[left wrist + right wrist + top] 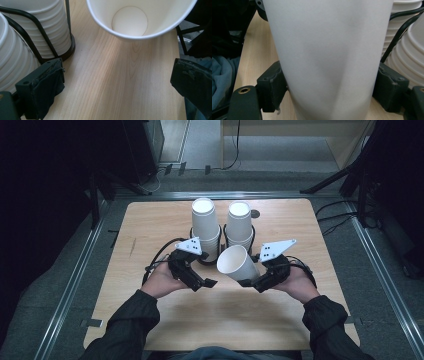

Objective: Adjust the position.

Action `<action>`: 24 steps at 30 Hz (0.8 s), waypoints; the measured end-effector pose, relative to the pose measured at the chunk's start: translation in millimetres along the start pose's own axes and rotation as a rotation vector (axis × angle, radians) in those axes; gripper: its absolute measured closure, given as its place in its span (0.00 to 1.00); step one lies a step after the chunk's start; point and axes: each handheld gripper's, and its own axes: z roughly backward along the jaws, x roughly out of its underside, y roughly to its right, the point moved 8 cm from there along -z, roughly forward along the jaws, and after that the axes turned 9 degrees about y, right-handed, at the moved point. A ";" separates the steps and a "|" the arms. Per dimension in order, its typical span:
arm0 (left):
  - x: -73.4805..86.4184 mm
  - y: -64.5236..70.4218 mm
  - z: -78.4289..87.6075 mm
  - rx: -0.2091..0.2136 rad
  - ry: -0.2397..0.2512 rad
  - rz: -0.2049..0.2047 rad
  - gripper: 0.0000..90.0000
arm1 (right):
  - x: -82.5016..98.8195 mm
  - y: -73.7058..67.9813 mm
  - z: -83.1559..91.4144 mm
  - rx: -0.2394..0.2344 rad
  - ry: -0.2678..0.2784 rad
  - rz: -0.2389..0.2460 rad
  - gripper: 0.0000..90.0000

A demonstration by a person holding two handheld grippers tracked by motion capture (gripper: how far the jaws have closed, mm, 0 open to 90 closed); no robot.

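Note:
A single white paper cup (pixel 239 262) lies tilted in the air over the middle of the wooden table (pixel 150 220), its mouth turned toward the left hand. My right gripper (pixel 248 282) is shut on the cup (pixel 329 57) near its base, one pad on each side of the wall. In the left gripper view I look straight into the cup's open mouth (pixel 130 21). My left gripper (pixel 206 284) stands open a little left of the cup, jaws wide apart with nothing between them (pixel 117 85).
Two tall stacks of white paper cups (pixel 206 225) (pixel 239 222) stand upside down in black wire holders at the table's far middle, just behind both grippers. The stacks (pixel 37 32) sit close to my left gripper's jaw. Floor rails and dark stands surround the table.

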 end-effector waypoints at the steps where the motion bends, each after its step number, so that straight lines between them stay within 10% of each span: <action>1: 0.0 -0.1 0.7 0.005 0.005 -0.003 0.00 | 0.0 0.0 0.0 0.000 0.000 0.000 0.24; 9: -7.8 2.0 4.1 0.034 0.119 0.036 0.00 | -0.4 -1.5 2.5 0.001 0.005 -0.004 0.24; 24: -20.8 9.8 -13.4 0.054 0.184 0.055 0.00 | -2.4 -8.6 -11.5 -0.034 0.012 -0.003 0.24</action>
